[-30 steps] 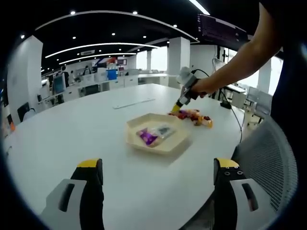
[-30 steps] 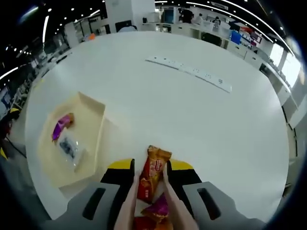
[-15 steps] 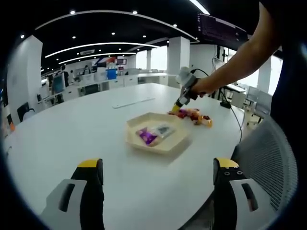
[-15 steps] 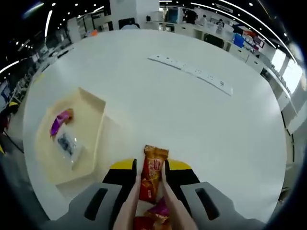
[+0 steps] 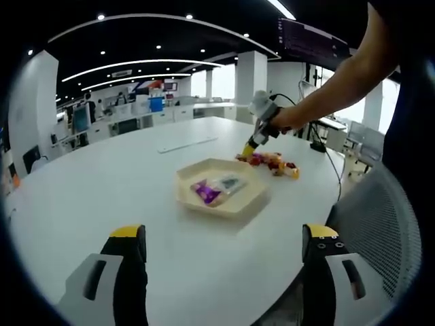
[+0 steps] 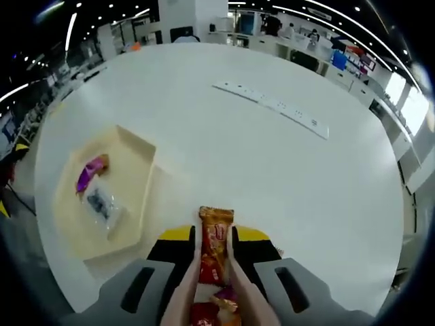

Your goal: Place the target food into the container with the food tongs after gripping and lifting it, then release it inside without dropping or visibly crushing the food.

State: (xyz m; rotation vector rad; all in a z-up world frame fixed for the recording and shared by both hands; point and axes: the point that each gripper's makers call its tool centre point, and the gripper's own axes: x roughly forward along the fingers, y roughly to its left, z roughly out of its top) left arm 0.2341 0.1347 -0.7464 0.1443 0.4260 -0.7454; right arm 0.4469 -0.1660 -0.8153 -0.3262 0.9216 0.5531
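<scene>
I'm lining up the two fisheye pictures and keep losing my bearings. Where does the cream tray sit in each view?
Left gripper view: the cream tray lies mid-table, just right of centre, beyond the open left gripper.
Right gripper view: it lies at the left, beside the right gripper, whose tongs pinch an orange snack packet.
Shared landmark: the purple wrapper in the tray.

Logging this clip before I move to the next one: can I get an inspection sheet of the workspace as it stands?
Surface: white round table, mostly bare.
Job's things: cream tray holding a purple packet and a clear packet; orange snack packet between the tongs; snack pile beside the tray.
Clutter: white power strip.
Grippers: right gripper squeezing the tongs; left gripper open, holding nothing.
Cables: black cable at the table edge.
Surroundings: open office, mesh chair.
</scene>
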